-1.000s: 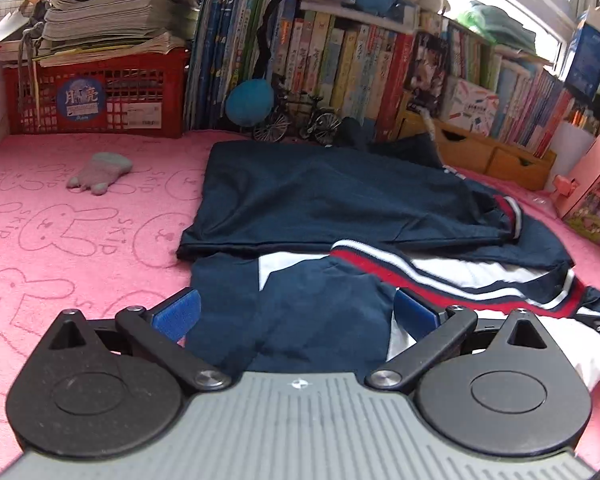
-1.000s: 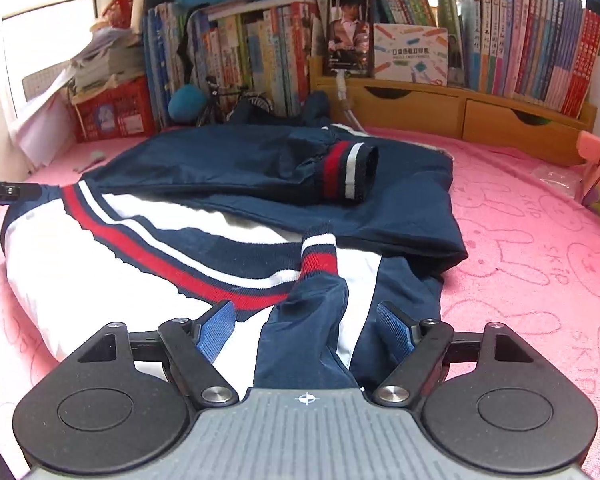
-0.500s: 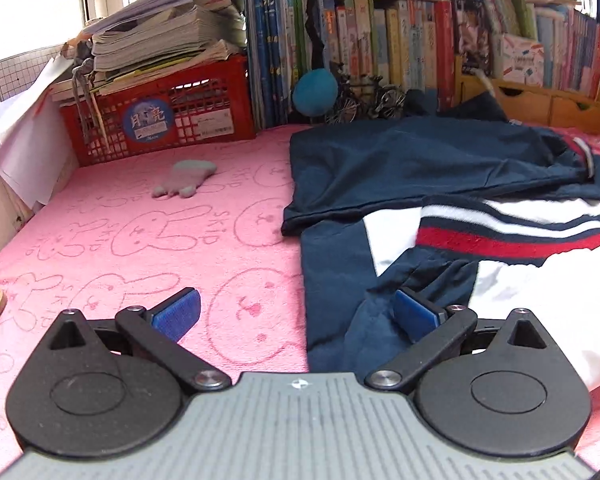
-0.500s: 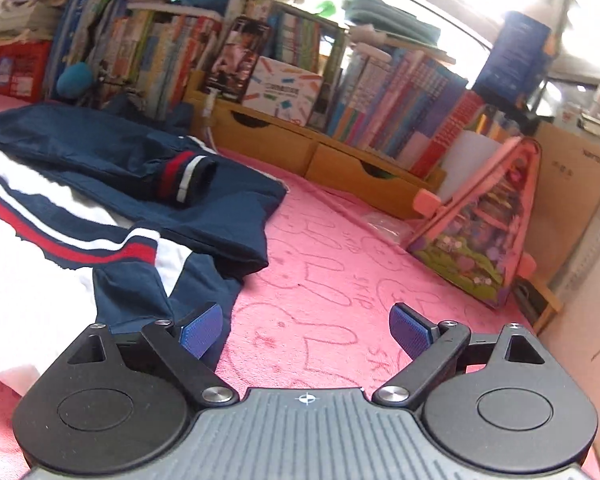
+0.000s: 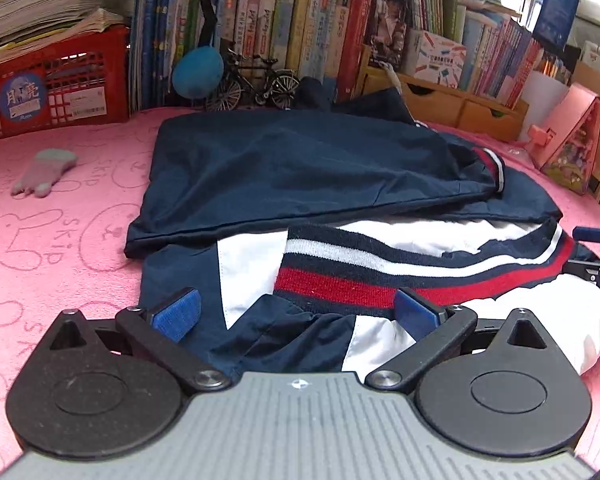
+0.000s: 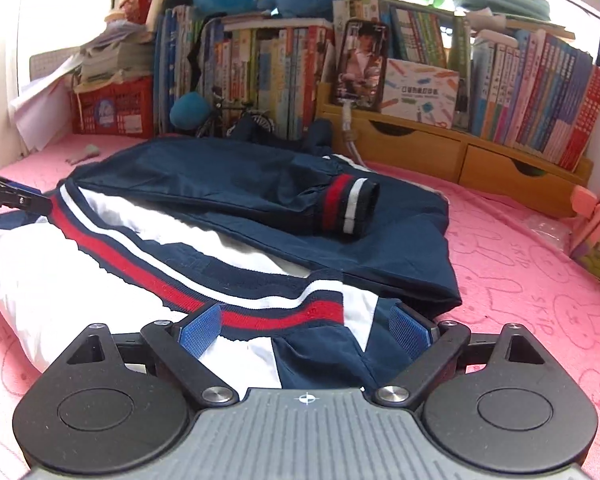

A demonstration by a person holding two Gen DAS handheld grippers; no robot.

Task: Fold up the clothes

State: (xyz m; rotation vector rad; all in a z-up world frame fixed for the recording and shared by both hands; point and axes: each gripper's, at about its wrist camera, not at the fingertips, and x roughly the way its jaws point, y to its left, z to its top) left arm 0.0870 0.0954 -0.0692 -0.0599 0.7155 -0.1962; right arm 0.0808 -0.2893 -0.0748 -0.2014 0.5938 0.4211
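both grippers back over the near hem of the jacket, jaws wide.

the left gripper [image 5: 296, 314], half a second ago over bare pink blanket [image 5: 52, 240], now straddles the jacket [image 5: 300, 172] at lower centre, released, nothing pinched. the right gripper [image 6: 308, 330] has swung back from the right side of the bed and its jaws have just been opening; the striped hem [image 6: 260, 312] lies between them, ungripped. the jacket lies mid-frame, half folded; the next fold probably starts from this hem.

**Occlusions / cutoffs**

Jacket [image 5: 300, 172] near hem hidden under the left gripper [image 5: 296, 314] body. Right gripper [image 5: 598, 256] cropped by the frame edge in left view. Book spines [image 6: 540, 92] unreadable. Red crate [image 5: 56, 84] cut off at left.
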